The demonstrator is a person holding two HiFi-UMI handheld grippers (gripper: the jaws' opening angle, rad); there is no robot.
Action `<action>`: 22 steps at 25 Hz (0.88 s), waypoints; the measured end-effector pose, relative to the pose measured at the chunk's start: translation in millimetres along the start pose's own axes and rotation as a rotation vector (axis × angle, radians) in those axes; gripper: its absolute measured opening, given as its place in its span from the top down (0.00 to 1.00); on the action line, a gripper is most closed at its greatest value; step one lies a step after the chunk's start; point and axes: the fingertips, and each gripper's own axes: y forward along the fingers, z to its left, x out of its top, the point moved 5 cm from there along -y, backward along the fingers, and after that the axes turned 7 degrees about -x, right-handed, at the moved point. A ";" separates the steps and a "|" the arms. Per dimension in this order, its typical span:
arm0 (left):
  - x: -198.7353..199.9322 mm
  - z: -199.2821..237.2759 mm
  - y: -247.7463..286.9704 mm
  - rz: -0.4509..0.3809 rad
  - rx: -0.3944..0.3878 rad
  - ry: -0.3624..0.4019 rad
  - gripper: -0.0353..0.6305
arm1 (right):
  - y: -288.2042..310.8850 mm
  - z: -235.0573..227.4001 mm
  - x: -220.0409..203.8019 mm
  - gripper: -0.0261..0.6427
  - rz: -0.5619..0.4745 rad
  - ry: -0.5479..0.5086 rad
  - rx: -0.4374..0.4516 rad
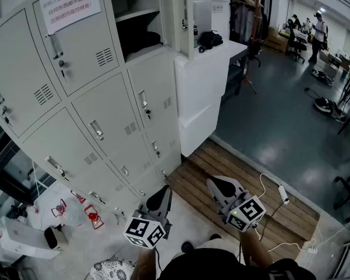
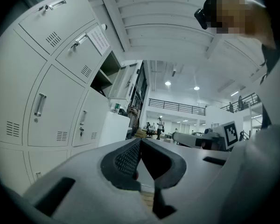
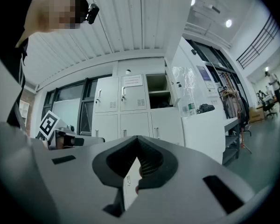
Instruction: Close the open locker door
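A bank of pale grey lockers point(image 1: 99, 121) fills the left of the head view. One upper compartment point(image 1: 137, 25) stands open, dark inside, with its door point(image 1: 196, 10) swung out to the right. My left gripper point(image 1: 163, 195) and right gripper point(image 1: 213, 184) are held low, well below and apart from that door, both shut on nothing. The left gripper view shows the open compartment point(image 2: 104, 76) and its door point(image 2: 123, 80) far above my shut left gripper point(image 2: 140, 142). In the right gripper view the open compartment point(image 3: 159, 91) lies beyond my shut right gripper point(image 3: 137, 139).
A white counter unit point(image 1: 205, 92) with a black bag point(image 1: 209, 38) on top adjoins the lockers on the right. Wooden decking point(image 1: 251, 179) with a white power strip point(image 1: 282, 192) lies underfoot. Red-marked items point(image 1: 91, 216) sit on the floor at left. People point(image 1: 318, 29) stand far off.
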 end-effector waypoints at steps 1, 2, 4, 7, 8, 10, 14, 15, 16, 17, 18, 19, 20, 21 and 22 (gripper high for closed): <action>-0.7 -0.8 0.7 0.001 0.000 0.000 0.92 | -1.2 -1.3 -0.6 0.96 0.002 -0.002 -0.002; -1.2 -1.5 1.5 0.002 0.000 0.000 0.92 | -2.3 -2.7 -1.1 0.96 0.003 -0.004 -0.005; -1.2 -1.9 3.9 0.003 -0.001 0.000 0.92 | -3.5 -5.5 -1.8 0.96 0.005 -0.006 -0.011; -2.1 -3.8 7.2 0.006 -0.011 -0.002 0.92 | -6.3 -7.6 -3.4 0.96 0.008 -0.008 -0.022; -2.8 -5.0 8.3 0.009 -0.016 -0.003 0.92 | -7.4 -8.0 -4.0 0.96 0.010 -0.010 -0.027; -4.2 -7.0 10.2 0.014 -0.025 -0.006 0.92 | -8.5 -7.8 -5.0 0.96 0.016 -0.020 -0.034; -4.5 -9.2 12.5 0.022 -0.040 -0.008 0.92 | -6.8 -5.4 -8.8 0.96 0.042 0.005 -0.036; -4.1 -9.3 12.5 0.023 -0.044 -0.008 0.92 | -6.2 -5.1 -10.0 0.96 0.046 0.014 -0.038; -3.6 -9.1 12.2 0.023 -0.047 -0.008 0.92 | -5.7 -4.7 -11.2 0.96 0.048 0.024 -0.040; -3.1 -8.7 11.6 0.024 -0.050 -0.009 0.92 | -5.2 -4.1 -12.2 0.96 0.050 0.035 -0.040; -2.6 -7.8 10.7 0.026 -0.053 -0.010 0.92 | -4.9 -3.1 -12.8 0.96 0.051 0.047 -0.038; -2.4 -6.8 9.8 0.029 -0.056 -0.012 0.92 | -4.8 -1.8 -13.0 0.96 0.051 0.057 -0.035; -2.4 -5.7 8.9 0.032 -0.060 -0.016 0.92 | -4.9 -0.4 -13.2 0.96 0.051 0.064 -0.032; -2.4 -4.5 8.2 0.034 -0.063 -0.020 0.92 | -5.0 0.9 -13.4 0.96 0.050 0.068 -0.030; -2.3 -2.8 7.8 0.035 -0.064 -0.022 0.92 | -4.4 2.0 -13.6 0.96 0.050 0.066 -0.029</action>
